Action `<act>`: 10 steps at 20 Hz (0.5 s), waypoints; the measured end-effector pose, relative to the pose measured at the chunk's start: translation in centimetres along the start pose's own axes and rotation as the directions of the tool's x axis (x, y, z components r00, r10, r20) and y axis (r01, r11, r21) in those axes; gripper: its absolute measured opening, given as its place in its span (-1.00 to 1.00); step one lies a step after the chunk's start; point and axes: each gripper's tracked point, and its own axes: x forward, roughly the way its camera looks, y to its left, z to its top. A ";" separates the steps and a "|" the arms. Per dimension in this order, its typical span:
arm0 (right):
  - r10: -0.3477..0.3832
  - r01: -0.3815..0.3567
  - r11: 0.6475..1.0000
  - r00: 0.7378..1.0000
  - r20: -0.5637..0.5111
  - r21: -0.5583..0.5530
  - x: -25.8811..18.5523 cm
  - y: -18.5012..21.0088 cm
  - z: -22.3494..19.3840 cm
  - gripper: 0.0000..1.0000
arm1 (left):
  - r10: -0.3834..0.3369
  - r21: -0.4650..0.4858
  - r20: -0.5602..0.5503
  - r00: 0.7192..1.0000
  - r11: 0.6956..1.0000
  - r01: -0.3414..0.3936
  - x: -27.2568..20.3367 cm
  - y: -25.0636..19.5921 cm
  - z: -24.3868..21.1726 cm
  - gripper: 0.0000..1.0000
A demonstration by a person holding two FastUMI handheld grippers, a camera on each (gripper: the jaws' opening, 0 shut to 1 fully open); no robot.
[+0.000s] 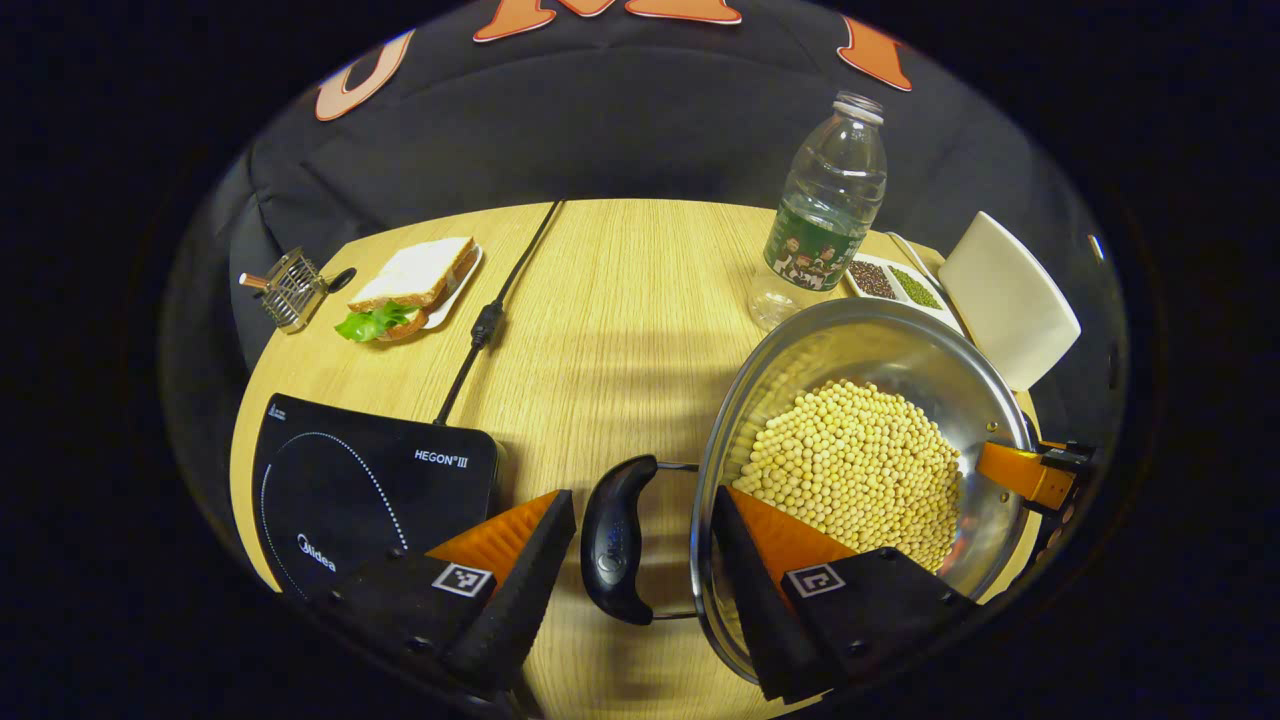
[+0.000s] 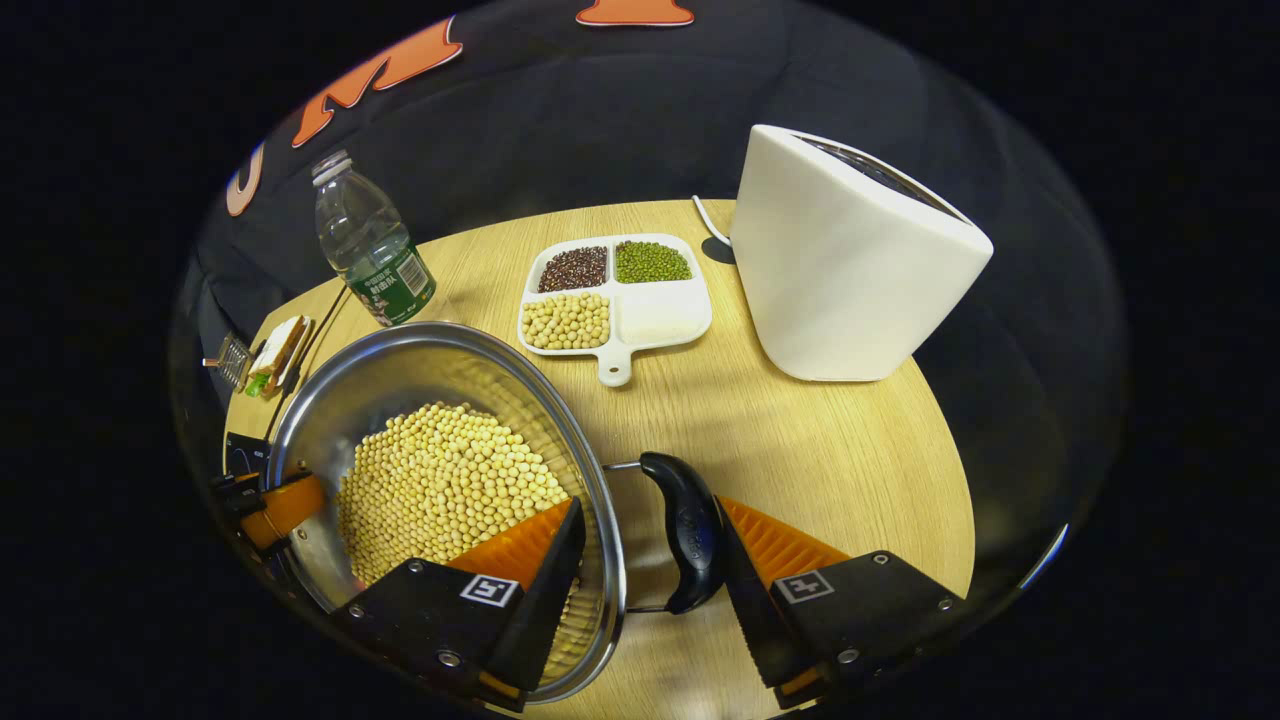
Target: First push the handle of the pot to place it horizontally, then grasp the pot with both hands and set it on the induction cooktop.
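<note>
- two hand-held grippers, left (image 1: 640, 560) and right (image 2: 655, 565), fingers apart, each straddle a black handle (image 1: 612, 540) of the round steel pot of soybeans (image 1: 860, 470).
- likely readying a two-sided lift to the black induction cooktop (image 1: 340, 480).

Overhead light falls bright and warm on the tabletop (image 1: 620, 300), leaving the booth behind it dim. Soft banded shadows cross the wood in the left gripper view. Glare streaks the steel pot (image 2: 420, 360) wall. Fisheye distortion bends the tabletop's edges in both views; focus holds sharp throughout.
</note>
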 end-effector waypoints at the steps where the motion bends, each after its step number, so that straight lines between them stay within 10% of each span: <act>1: -0.008 0.008 1.000 1.000 0.000 0.006 0.1 0.0 -0.1 0.57 | -0.002 0.001 -0.003 1.000 1.000 0.002 0.2 -0.2 0.3 0.84; 10: -0.025 0.026 1.000 0.999 0.026 -0.007 0.2 0.2 -0.2 0.53 | 0.034 0.054 0.023 0.999 0.998 -0.036 0.7 -0.4 1.1 0.61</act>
